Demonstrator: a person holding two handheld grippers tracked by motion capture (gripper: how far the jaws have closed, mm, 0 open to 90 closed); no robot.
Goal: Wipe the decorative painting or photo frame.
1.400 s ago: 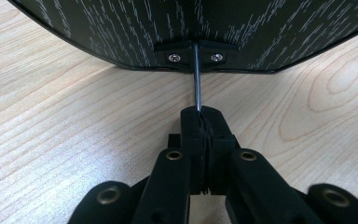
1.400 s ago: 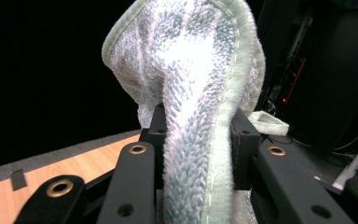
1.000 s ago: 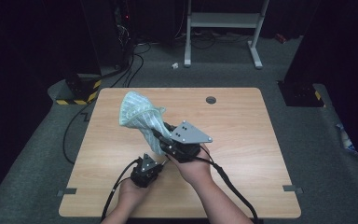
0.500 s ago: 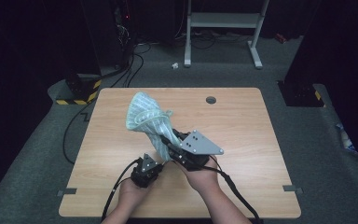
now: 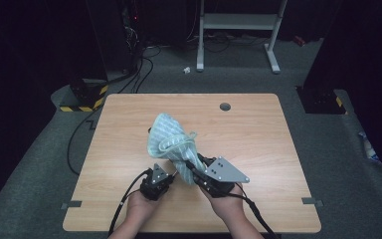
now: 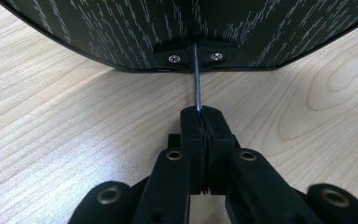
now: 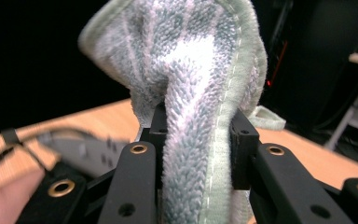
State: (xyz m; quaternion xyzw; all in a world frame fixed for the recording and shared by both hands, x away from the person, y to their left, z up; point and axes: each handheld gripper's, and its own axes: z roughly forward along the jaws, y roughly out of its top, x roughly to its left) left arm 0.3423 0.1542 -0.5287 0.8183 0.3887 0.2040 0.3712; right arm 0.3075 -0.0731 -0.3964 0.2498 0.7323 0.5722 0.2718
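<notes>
A pale green striped towel (image 5: 171, 142) rises bunched above the middle of the wooden table (image 5: 258, 129). My right gripper (image 5: 191, 167) is shut on its lower end, and in the right gripper view the pile of the towel (image 7: 196, 93) fills the space between the jaws of the right gripper (image 7: 198, 135). My left gripper (image 5: 164, 177) rests low just left of the towel's bottom. In the left gripper view the left gripper (image 6: 200, 116) stands shut over the tabletop. A thin metal pin (image 6: 197, 74) runs from a dark speckled plate (image 6: 182, 28) down to its tips.
A round cable hole (image 5: 225, 106) sits near the table's far edge. Behind the table stand a white frame (image 5: 238, 20) and a yellow-and-black striped base (image 5: 82, 102), with cables on the floor. Bare tabletop lies to the right and far left.
My right gripper has carried the towel to the right and nearer the person, and the towel's top has swung the same way. The left gripper has stayed put.
</notes>
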